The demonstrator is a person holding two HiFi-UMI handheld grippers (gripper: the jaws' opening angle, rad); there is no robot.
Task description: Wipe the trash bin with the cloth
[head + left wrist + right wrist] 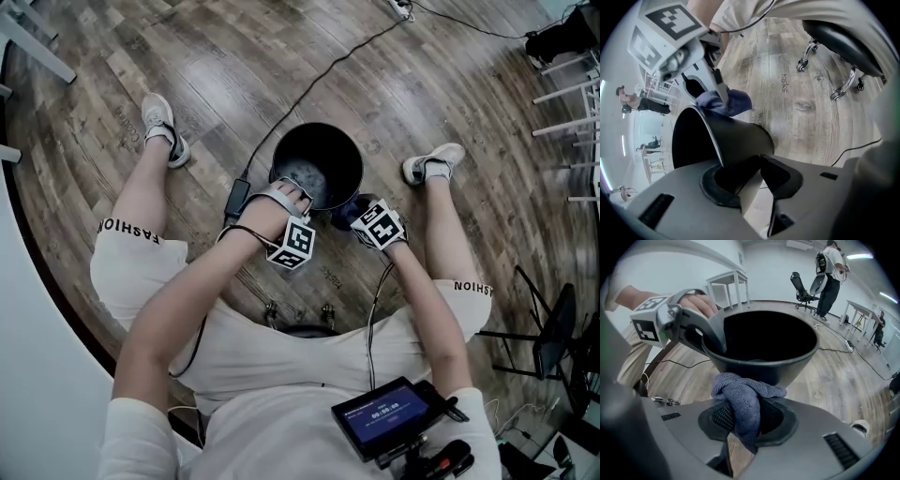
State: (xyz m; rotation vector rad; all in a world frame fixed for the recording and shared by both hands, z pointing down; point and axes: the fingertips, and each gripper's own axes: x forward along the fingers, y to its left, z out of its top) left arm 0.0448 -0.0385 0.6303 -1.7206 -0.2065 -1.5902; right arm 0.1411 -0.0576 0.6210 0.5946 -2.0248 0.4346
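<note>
Black capitals reading "FASHION" run along the left leg hem of the white shorts (131, 267), partly repeated on the right leg. The wooden floor (811, 93) bears the word "tasks". The small screen (384, 413) shows digits too small to read.

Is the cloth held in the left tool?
No, the blue cloth is clamped in the right tool, up against the outer wall of the trash bin.

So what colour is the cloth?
Blue-grey. The cloth shows best in the right gripper view.
</note>
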